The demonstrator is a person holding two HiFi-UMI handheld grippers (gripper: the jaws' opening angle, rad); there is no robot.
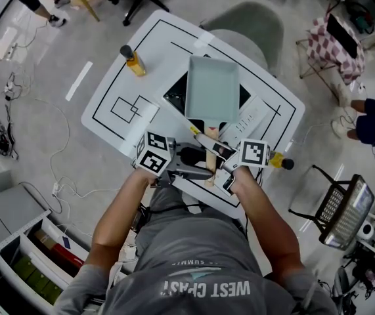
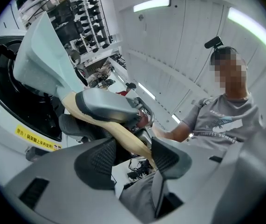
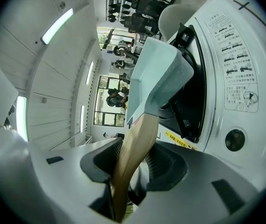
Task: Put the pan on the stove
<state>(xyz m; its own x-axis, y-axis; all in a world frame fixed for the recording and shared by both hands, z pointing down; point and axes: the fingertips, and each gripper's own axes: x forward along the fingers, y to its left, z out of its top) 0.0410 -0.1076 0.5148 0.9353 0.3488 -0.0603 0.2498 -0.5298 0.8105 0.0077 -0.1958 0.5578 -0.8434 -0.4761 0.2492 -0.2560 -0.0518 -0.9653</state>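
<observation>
Pan: the pale teal rectangular pan (image 1: 211, 87) is over the black stove (image 1: 175, 92) in the middle of the tabletop (image 1: 108, 104), covering most of the glass. The right gripper view shows it tilted. I cannot tell whether its base touches the stove.
Wooden handle: the wooden handle (image 1: 209, 169) runs from the pan's near edge toward the person, past the near edge of the stove.
Right gripper: the right gripper (image 3: 132, 164) comes in from the near right, and its 2 jaws are closed on the wooden handle just behind the pan.
Left gripper: the left gripper (image 2: 133, 157) reaches in from the near left at the handle's near end. Its jaws stand fairly wide. The handle passes between them and lies against 1 pad, with a gap to the other, so they are not clamped.
Gripper spacing: the 2 grippers sit just beside each other along the handle, the right one farther from the person.
Stove panel: a white control strip (image 1: 247, 118) lies along the stove's right side, and a yellow label (image 3: 177, 141) shows on its near edge.
Upright bottle: a bottle of yellow liquid (image 1: 133, 61) with a black cap stands at the far left of the tabletop, well apart from the stove.
Second bottle: a yellow bottle with a black cap (image 1: 280, 162) is at the near right edge, just beside the right gripper's marker cube.
</observation>
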